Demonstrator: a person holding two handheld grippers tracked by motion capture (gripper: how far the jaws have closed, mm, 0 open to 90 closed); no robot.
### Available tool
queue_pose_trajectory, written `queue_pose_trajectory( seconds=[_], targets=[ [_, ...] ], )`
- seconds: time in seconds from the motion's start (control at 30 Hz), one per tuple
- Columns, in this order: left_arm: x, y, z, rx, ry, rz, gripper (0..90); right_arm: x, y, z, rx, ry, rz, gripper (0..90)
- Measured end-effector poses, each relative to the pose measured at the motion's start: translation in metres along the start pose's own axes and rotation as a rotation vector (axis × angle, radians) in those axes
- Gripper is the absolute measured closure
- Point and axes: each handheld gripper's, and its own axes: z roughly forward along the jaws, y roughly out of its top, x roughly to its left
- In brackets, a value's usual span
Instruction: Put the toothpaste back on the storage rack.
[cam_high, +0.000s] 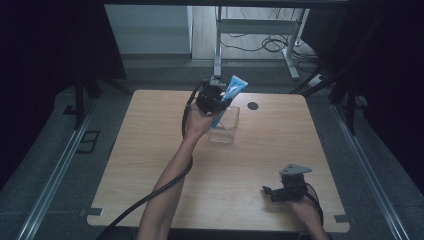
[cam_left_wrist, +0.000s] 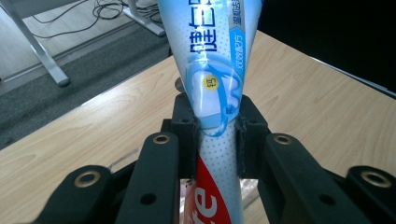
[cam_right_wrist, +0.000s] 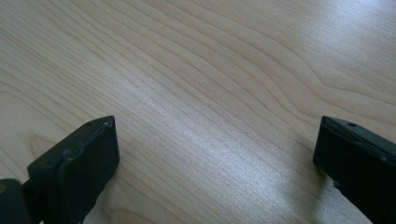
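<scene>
While left claw (cam_left_wrist: 215, 135) clenches toothpaste tube (cam_left_wrist: 212, 70) over clear cup (cam_high: 225, 125) | right claw (cam_right_wrist: 215, 154) released, resting low.

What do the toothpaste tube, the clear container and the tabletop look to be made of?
Toothpaste tube: likely soft glossy plastic laminate; printed skin with a sheen, flattening toward its far end. Clear container: transparent, rigid, straight-walled, so glass or acrylic; I cannot tell which. Tabletop: light wood or wood-look laminate, satin finish; grain lines and a soft glare show.
</scene>
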Motion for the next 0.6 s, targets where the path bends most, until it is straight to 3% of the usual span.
queue_pose_trajectory(
  seconds=[0.6],
  targets=[
    [-0.002, 0.015, 0.033, -0.046, 0.021, 0.012, 74.0, 0.0, 0.0, 0.0, 0.0, 0.0, 0.0, 0.0]
  ],
)
